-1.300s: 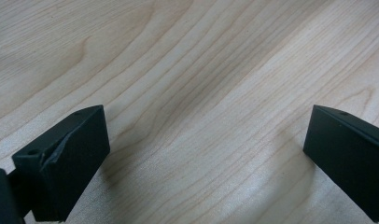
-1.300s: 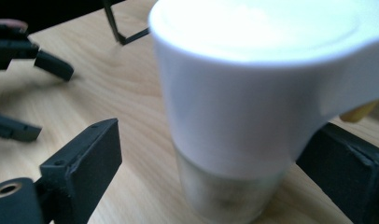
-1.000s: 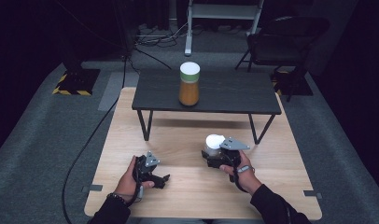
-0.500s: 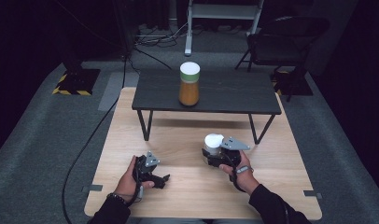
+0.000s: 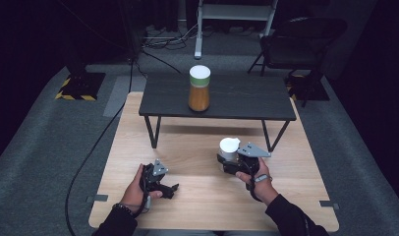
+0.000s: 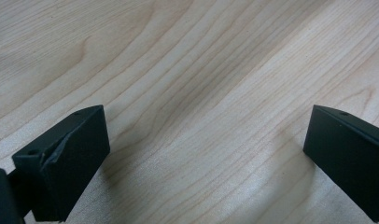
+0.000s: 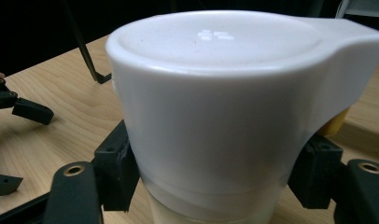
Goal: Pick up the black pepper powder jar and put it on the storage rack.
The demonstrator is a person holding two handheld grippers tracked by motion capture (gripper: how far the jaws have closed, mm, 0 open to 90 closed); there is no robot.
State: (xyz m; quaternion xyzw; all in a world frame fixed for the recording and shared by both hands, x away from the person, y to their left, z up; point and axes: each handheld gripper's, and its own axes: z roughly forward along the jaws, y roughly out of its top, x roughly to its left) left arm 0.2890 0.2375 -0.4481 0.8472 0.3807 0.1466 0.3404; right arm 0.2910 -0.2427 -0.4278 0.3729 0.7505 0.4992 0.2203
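right gripper (image 5: 226,161) pinched white-lidded container (image 5: 229,148) below lid, upright on wooden board (image 5: 197,147), likely for lift. left gripper (image 5: 172,189) spread wide, rested on board, idle. orange jar (image 5: 199,88) on dark table (image 5: 237,98).

High view: the room is dim, with its far background and side edges falling to near black. The pale wooden desk (image 5: 207,196) is the brightest area, evenly lit from above. Soft shadow lies beneath the dark low table (image 5: 246,96). The picture is soft and slightly grainy, with fine detail lost on the dark parts.

Left gripper view: bright, even light on the wood grain; faint soft shadows spread beside both jaws. Focus is good and there is no glare.

Right gripper view: the white cap (image 7: 225,93) sits very close, softly focused, with small glints on its top. The background is black
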